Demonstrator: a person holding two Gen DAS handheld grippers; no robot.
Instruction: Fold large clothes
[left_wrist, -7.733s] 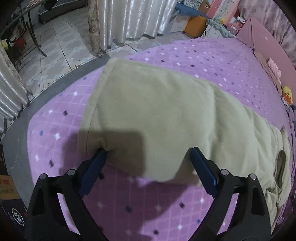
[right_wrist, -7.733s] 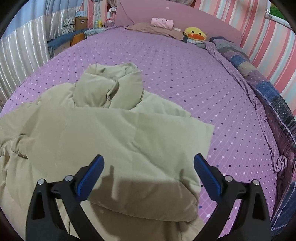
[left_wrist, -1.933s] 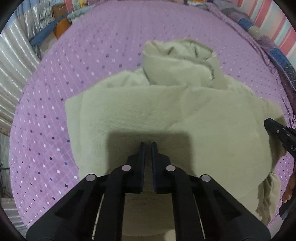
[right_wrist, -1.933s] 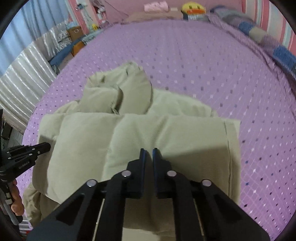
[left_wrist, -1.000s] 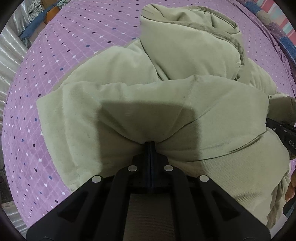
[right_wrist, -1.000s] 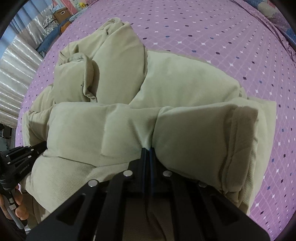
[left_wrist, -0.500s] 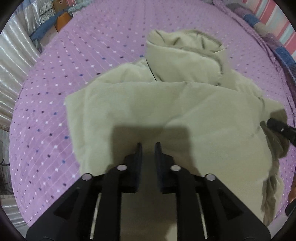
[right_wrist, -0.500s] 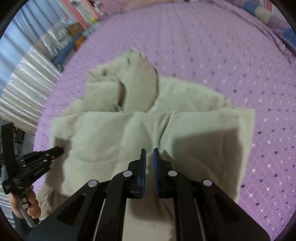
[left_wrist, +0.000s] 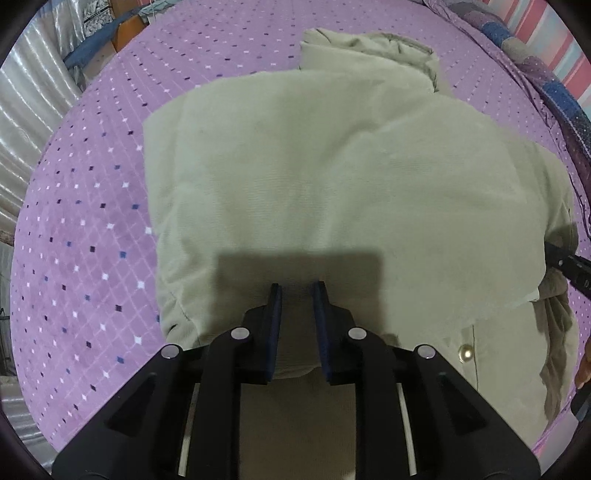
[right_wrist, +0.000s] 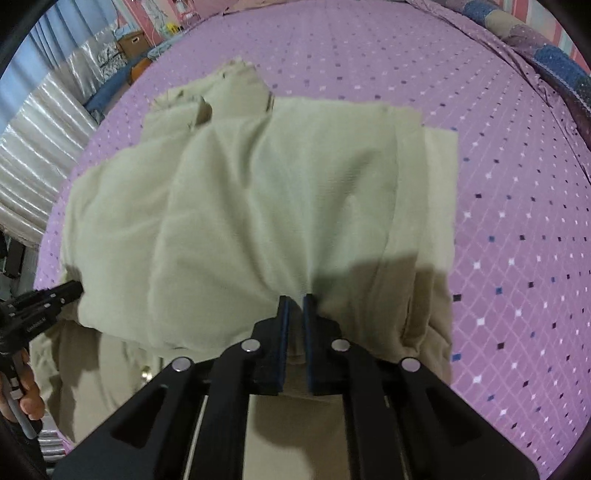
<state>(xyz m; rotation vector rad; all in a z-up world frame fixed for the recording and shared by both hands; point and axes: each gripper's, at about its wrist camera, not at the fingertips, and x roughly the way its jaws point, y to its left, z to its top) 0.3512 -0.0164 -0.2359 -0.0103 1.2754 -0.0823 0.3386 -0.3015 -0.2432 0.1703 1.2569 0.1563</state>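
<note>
In the left wrist view, the left gripper that pinched a ridge of the olive padded jacket a second ago has let it go: its jaws have just been opening and now stand a small way apart, nothing between the blue pads, the fabric lying flat beneath them. The jacket, bunched up close to the lens a second ago, now spreads from 9 to 3 o'clock across the purple diamond-print bedspread, its folded top layer over a lower layer with a snap button at 4 o'clock and the hood at 12 o'clock. The gripper points steeply down over the near edge of the fold, its shadow falling on the cloth just ahead of the tips. The tip of the right gripper shows at 3 o'clock beside the jacket's edge. In the right wrist view, the right gripper has likewise released the pleat it clamped a second ago; its jaws are nearly closed with only a slit between them, and I cannot tell whether any cloth is caught at the tips. It too tilts steeply down over the near fold, the jacket filling the centre and the hood at 11 o'clock. At 9 o'clock the left gripper reaches the jacket's side edge, the person's hand below it at 8 o'clock.
</note>
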